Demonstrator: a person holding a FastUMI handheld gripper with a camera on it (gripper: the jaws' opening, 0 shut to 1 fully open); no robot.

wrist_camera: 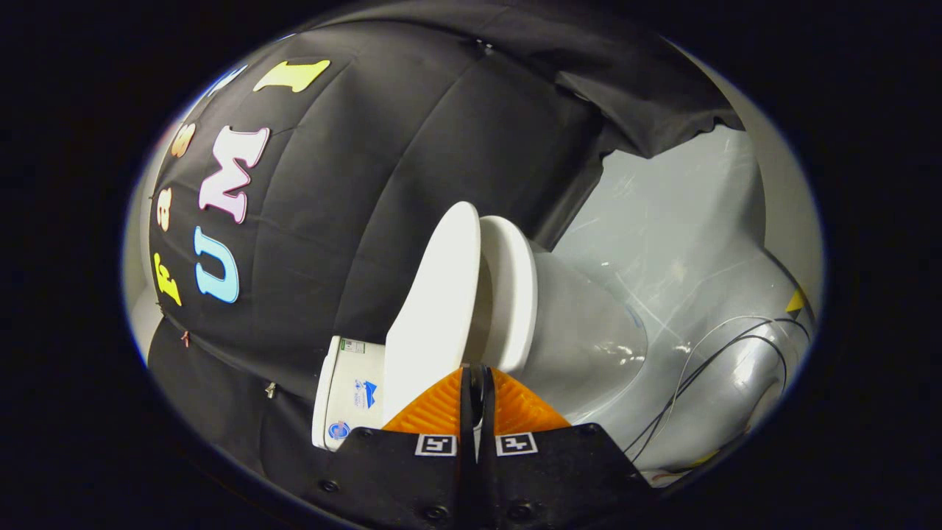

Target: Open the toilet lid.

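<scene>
**A:** Black cloth hangs behind on the left, and pale glossy sheeting (pixel 684 243) covers the floor to the right, with thin cables (pixel 706 361) trailing over it. Where is the toilet?

**B:** Just ahead of the gripper (pixel 477 390). The whole view is rolled, so the toilet (pixel 581 331) looks tipped on its side. The lid (pixel 434 294) stands partly away from the seat ring (pixel 511 287), with a wedge-shaped gap between them, and the tank (pixel 353 390) sits to the near left of it.

**A:** And the fingers?

**B:** Pressed nearly together, only a thin slit between them. They meet right at the lid's front edge; I cannot tell whether they pinch that rim or merely touch it.

**A:** How should the lid handle?

**B:** I would guess rigid moulded plastic, fairly light, smooth and slippery, swinging on a hinge near the tank. The free front rim, far from the hinge, looks the best hold, giving the most leverage. Pushed too fast, it could slap against the tank.
</scene>
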